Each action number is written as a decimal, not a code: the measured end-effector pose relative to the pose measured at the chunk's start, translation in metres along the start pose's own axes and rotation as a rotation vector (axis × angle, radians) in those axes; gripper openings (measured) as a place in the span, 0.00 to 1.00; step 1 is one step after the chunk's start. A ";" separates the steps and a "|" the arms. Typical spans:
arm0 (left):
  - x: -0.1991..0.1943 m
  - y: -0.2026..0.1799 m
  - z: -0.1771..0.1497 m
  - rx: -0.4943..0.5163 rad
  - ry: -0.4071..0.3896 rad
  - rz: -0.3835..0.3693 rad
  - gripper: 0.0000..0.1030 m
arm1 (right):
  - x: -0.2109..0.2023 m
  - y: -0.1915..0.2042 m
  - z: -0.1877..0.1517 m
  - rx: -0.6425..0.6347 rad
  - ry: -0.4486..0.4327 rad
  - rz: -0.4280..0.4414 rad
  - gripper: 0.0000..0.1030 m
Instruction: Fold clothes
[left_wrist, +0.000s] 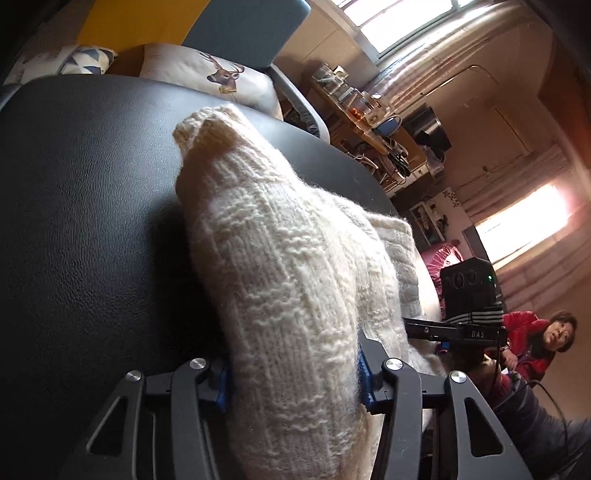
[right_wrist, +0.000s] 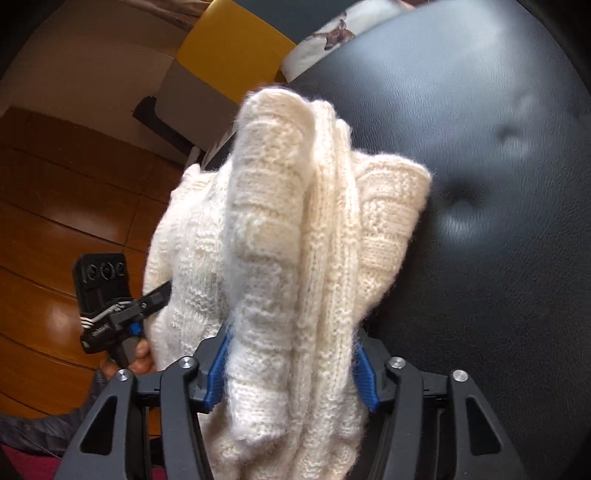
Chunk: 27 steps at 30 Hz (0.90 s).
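A cream knitted sweater (left_wrist: 280, 258) is bunched in thick folds over a black leather surface (left_wrist: 85, 206). My left gripper (left_wrist: 293, 384) is shut on a fold of the sweater, its blue pads (left_wrist: 221, 387) pressing both sides. My right gripper (right_wrist: 291, 373) is shut on another bunch of the same sweater (right_wrist: 291, 229), lifted over the black leather surface (right_wrist: 480, 184). The right gripper also shows in the left wrist view (left_wrist: 469, 302) at the sweater's far side. The left gripper also shows in the right wrist view (right_wrist: 110, 306), held by a hand.
Cushions, one with a deer print (left_wrist: 207, 74), lie beyond the leather surface. A cluttered wooden desk (left_wrist: 369, 122) stands further off. A person in a red jacket (left_wrist: 539, 343) sits at the right. Wooden floor (right_wrist: 55, 206) lies to the left.
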<state>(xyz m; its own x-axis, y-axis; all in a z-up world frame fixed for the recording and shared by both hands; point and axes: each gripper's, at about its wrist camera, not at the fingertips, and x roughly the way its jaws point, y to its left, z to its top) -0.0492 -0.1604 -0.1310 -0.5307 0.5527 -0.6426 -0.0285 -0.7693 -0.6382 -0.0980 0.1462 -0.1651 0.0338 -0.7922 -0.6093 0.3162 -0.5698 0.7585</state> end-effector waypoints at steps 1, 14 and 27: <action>-0.001 0.001 -0.002 -0.003 0.001 0.001 0.49 | -0.004 -0.003 0.003 0.024 -0.004 0.019 0.59; -0.015 -0.007 -0.015 -0.010 -0.034 0.064 0.45 | -0.019 0.024 -0.009 -0.053 -0.081 -0.113 0.41; -0.084 -0.001 -0.049 -0.058 -0.199 0.172 0.44 | 0.033 0.087 0.007 -0.220 0.069 -0.023 0.38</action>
<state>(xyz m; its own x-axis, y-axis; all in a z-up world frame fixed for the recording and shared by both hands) 0.0371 -0.1906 -0.0975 -0.6797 0.3371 -0.6514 0.1219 -0.8238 -0.5536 -0.0757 0.0694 -0.1176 0.0866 -0.7581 -0.6463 0.5163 -0.5207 0.6799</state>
